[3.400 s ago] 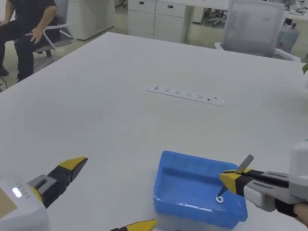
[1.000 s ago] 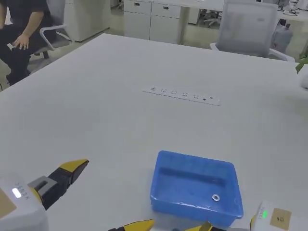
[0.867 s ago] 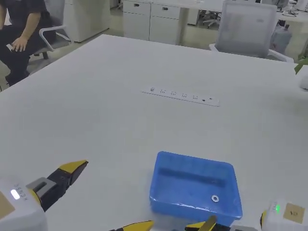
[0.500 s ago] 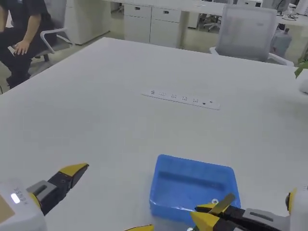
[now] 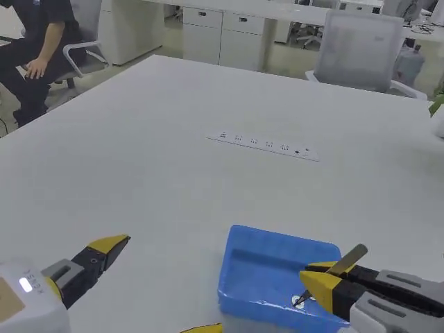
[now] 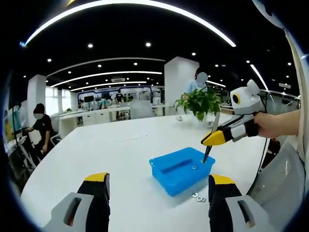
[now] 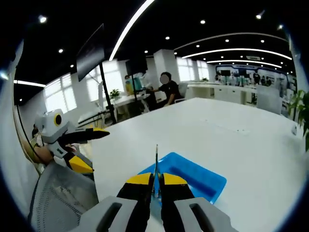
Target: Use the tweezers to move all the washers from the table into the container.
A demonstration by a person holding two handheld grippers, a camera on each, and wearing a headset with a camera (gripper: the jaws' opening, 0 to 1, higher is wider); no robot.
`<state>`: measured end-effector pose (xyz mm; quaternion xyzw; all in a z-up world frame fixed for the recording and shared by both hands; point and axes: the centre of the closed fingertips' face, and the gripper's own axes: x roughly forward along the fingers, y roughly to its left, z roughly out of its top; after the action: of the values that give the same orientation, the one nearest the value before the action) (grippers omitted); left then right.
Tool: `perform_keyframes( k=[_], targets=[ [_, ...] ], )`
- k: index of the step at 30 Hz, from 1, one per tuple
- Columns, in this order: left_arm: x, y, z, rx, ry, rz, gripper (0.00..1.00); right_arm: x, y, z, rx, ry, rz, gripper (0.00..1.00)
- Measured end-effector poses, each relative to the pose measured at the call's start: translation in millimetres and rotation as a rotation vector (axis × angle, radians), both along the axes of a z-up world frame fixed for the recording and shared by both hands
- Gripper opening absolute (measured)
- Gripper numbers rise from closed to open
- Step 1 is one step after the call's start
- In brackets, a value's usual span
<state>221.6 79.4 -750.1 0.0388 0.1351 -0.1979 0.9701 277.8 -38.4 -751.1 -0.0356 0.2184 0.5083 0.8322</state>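
A blue container (image 5: 253, 267) stands on the white table near me. My right gripper (image 5: 313, 279) is shut on grey tweezers (image 5: 351, 254), whose tip points down over the container's near right corner. A small washer (image 5: 298, 302) shows at that tip; whether it is gripped or lying inside, I cannot tell. In the left gripper view a washer (image 6: 193, 167) lies in the container (image 6: 169, 166) and two washers (image 6: 198, 197) lie on the table in front of it. My left gripper (image 5: 158, 284) stands open left of the container, holding nothing.
A white power strip (image 5: 263, 146) lies at mid-table. The white table (image 5: 139, 152) stretches wide to the left and far side. A person (image 5: 35, 48) sits on a chair at the far left, and an office chair (image 5: 364, 52) stands beyond the far edge.
The right gripper dropped below the container out of sight, then came back up with the tweezers over the container's near right corner. The left gripper stayed put. The camera shifted slightly.
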Motion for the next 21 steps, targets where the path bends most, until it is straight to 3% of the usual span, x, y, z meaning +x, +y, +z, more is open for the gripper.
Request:
perform_keyframes(
  k=[11, 21],
  targets=[
    [-0.1, 1.4, 1.6, -0.002, -0.005, 0.008, 0.84, 21.6, 1.5, 3.9, -0.005, -0.017, -0.019, 0.03],
    [-0.4, 2.1, 2.0, -0.006, -0.003, 0.008, 0.84, 37.7, 2.3, -7.2, -0.016, -0.001, -0.017, 0.03]
  ],
)
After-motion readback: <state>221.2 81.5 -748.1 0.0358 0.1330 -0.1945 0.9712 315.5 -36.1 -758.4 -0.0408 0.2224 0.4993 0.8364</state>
